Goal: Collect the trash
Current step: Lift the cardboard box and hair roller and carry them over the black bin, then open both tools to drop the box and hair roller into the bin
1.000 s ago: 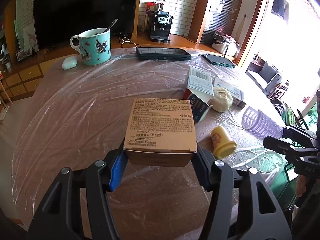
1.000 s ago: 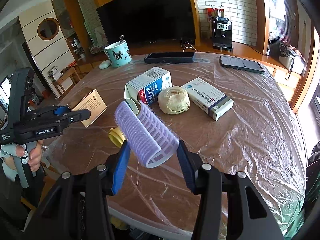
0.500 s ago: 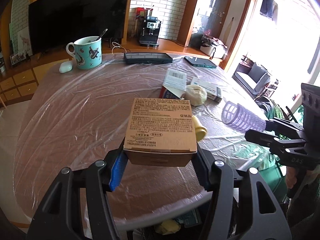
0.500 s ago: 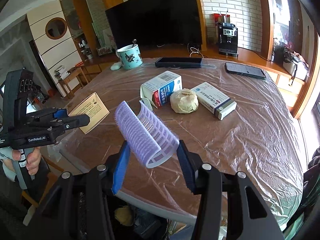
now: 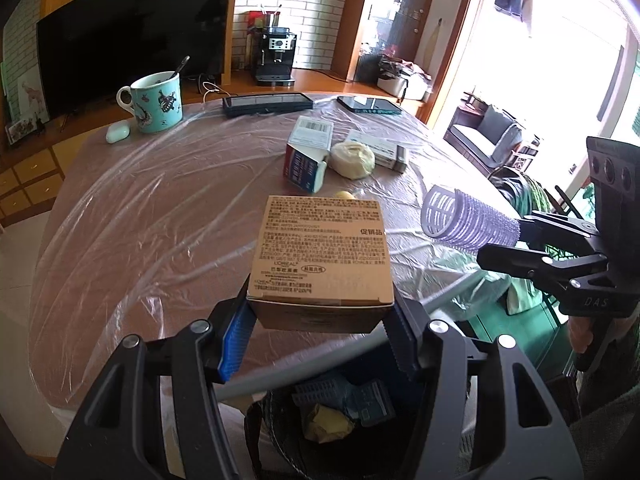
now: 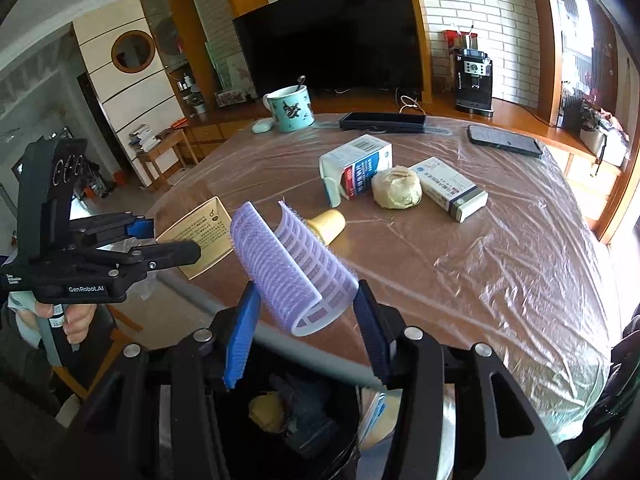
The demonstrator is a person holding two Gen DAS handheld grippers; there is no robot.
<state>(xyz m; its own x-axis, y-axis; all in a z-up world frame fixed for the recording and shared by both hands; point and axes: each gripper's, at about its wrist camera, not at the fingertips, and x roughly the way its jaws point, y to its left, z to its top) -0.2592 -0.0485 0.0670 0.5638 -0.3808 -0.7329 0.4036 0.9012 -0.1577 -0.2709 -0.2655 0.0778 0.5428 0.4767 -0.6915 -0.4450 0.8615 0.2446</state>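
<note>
Both loads now above the bin (image 5: 320,432): left hand-held gripper (image 5: 320,320) clamping box (image 5: 322,252), right (image 6: 306,320) clamping curler (image 6: 292,264).

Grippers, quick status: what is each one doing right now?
Left gripper: shut on the brown cardboard box, above the trash bin.
Right gripper: shut on the purple hair roller.

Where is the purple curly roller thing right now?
The purple roller is pinched in the right tool, held above the black trash bin at the table's near edge.
</note>
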